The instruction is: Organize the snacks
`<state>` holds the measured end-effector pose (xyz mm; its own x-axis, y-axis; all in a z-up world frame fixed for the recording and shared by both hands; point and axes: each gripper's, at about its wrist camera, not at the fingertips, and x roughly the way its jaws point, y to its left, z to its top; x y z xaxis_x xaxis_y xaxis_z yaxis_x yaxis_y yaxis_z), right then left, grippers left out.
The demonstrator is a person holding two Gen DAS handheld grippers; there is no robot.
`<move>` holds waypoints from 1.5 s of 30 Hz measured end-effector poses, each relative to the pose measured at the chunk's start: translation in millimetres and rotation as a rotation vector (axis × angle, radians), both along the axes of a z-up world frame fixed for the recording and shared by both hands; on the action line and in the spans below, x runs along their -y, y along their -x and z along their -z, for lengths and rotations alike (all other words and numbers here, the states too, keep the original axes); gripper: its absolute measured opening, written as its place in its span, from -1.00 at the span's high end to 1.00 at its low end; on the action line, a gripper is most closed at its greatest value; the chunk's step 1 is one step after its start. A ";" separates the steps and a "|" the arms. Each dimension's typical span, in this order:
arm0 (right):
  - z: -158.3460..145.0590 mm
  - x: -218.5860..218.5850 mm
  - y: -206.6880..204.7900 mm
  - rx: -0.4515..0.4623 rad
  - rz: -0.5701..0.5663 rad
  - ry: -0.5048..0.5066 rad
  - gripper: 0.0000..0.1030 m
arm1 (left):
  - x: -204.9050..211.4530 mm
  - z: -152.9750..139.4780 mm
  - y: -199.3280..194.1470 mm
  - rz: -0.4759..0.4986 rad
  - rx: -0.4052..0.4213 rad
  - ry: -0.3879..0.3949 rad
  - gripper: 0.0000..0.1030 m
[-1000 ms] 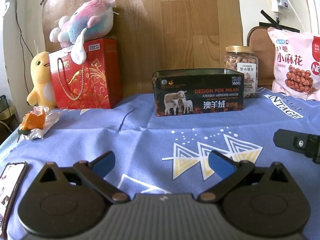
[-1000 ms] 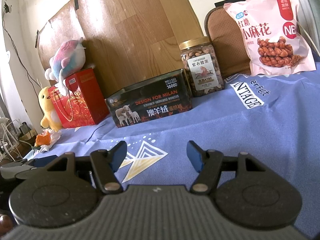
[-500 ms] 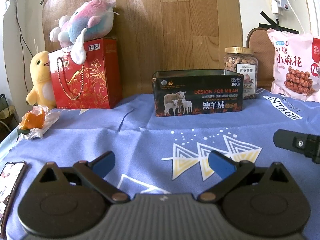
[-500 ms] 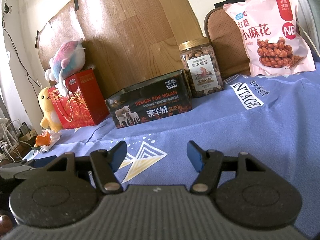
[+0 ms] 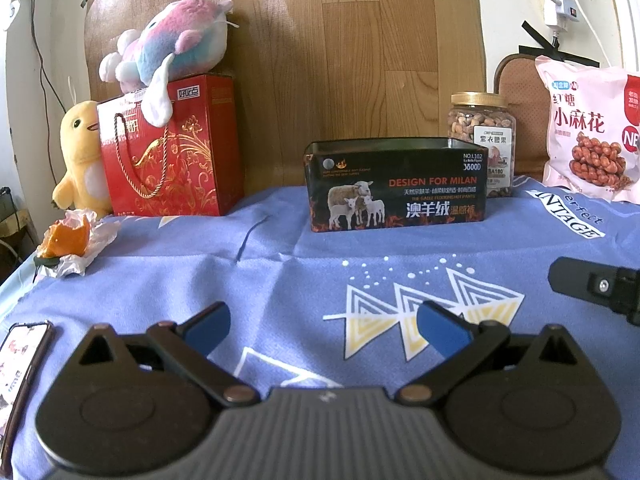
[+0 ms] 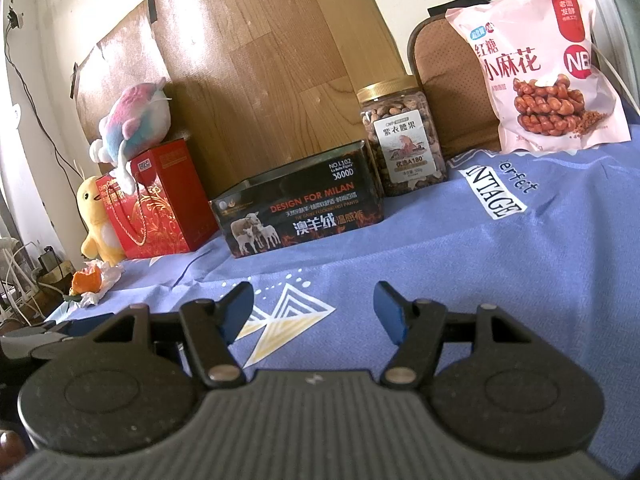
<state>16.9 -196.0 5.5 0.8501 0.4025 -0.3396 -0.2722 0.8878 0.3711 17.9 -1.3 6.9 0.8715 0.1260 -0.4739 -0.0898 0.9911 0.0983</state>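
Nearest, the left gripper (image 5: 322,326) hangs low over the blue cloth (image 5: 280,280) on the desk, its fingers (image 5: 208,326) spread wide with nothing between them. The right gripper (image 6: 314,312) is the same: fingers wide apart and empty, only cloth under them. Compared with a second ago nothing has changed; both grippers sit where they were, no snack has shifted, and the fingers are as wide as before. I read that as a pause before the first pick, so the sorting has not begun.

At 9 o'clock in the left view, a phone (image 5: 20,360) lies at the cloth's edge, and farther out is an orange peel on crumpled paper (image 5: 70,240).

Farther, at 12 o'clock, stands the open black tin (image 5: 396,184), the likely place for the snacks. Just behind its right end is the nut jar (image 6: 402,140) with a gold lid. At 2 o'clock the pink snack bag (image 6: 536,64) leans upright at the back. At 10 o'clock the red gift bag (image 5: 168,148) stands with a plush fish (image 5: 168,52) on top and a yellow plush chick (image 5: 80,152) beside it.
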 end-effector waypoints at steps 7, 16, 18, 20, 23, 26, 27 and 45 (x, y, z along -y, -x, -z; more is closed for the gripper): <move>0.1 0.2 0.1 0.000 0.000 0.000 -0.34 | 0.0 0.0 -0.1 -0.003 0.001 -0.005 -1.00; -0.1 0.2 0.2 0.000 0.000 -0.001 -0.34 | 1.9 0.3 0.7 -0.007 0.004 -0.020 -1.00; -0.1 0.1 0.3 0.001 0.000 0.000 -0.34 | 2.3 0.6 0.8 -0.008 0.004 -0.023 -1.00; -0.2 0.3 0.1 0.001 0.000 -0.001 -0.34 | 2.4 0.5 0.8 -0.010 0.003 -0.024 -1.00; -0.2 0.4 0.0 0.001 0.000 -0.001 -0.34 | 2.6 0.3 0.9 -0.010 0.003 -0.025 -1.00; -0.2 0.4 -0.1 0.001 0.000 -0.001 -0.34 | 2.6 0.4 0.4 -0.008 0.002 -0.027 -1.00; -0.3 0.4 -0.1 0.001 0.000 -0.001 -0.34 | 2.9 0.7 0.6 -0.008 0.002 -0.028 -1.00; 0.1 -0.2 0.2 0.001 0.002 -0.001 -0.34 | 8.0 1.3 1.2 0.004 0.001 -0.059 -1.00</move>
<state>16.6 -195.8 5.4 0.8514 0.4013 -0.3378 -0.2710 0.8879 0.3717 16.7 -9.3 5.6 0.8726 0.1499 -0.4648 -0.0858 0.9840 0.1563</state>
